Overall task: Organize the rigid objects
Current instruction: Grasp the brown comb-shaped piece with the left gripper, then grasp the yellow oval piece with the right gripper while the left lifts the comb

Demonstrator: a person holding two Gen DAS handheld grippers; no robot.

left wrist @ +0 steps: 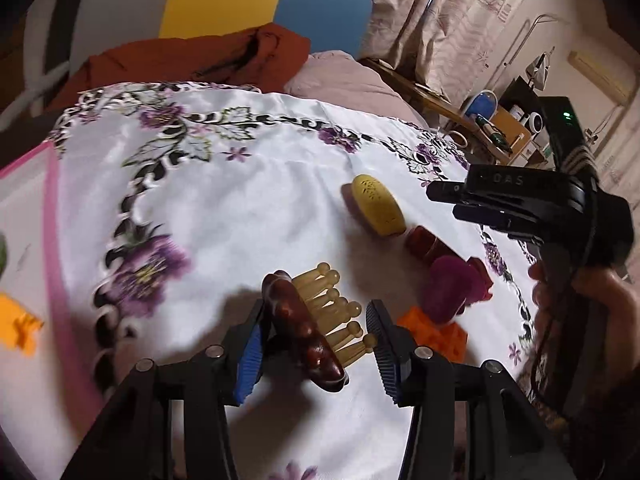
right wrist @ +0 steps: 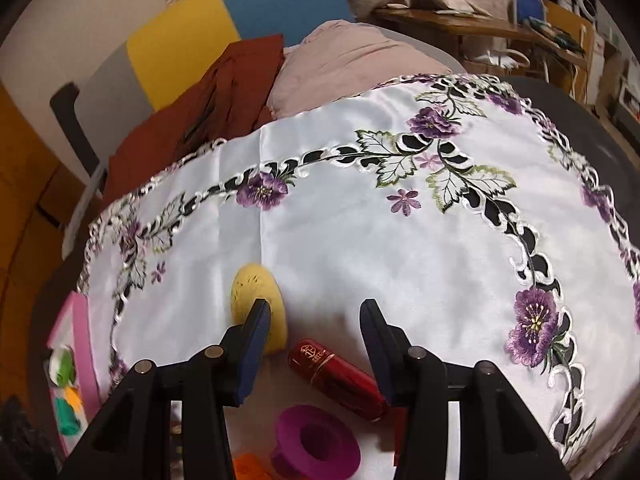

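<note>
- Straddling a dark reddish-brown wooden comb (left wrist: 304,332), the left gripper (left wrist: 316,344) has its jaws on either side of it; the left pad looks to touch the handle, while the right pad stands clear of the pale peg teeth (left wrist: 340,316), so I judge it released, not yet clamping.
- Lying on the white embroidered cloth (left wrist: 224,208), the comb sits just left of an orange block (left wrist: 440,332) and a purple spool (left wrist: 452,288).
- Hovering over a red cylinder (right wrist: 340,376), the right gripper (right wrist: 316,320) has its jaws apart with nothing pressed between them; a yellow oval brush (right wrist: 256,300) lies just beyond its left finger.
- Risk: the comb lies askew between the left jaws, so closing on the rounded handle and the peg tips could make it twist or squirt out forward.
- Risk: the pegs are thin and uneven, so the right pad may catch only one or two and the hold would be weak.
- Risk: the right-hand things are packed close; lowering onto the red cylinder could nudge the yellow brush or the purple spool, and the cylinder would likely roll on the smooth cloth.
- Risk: the satin cloth may slide or bunch if a finger drags on it, shifting everything.
- Seen at the far left, a pink-rimmed tray (right wrist: 82,344) already holds small coloured pieces; it is probably the goal, well apart from the comb.
</note>
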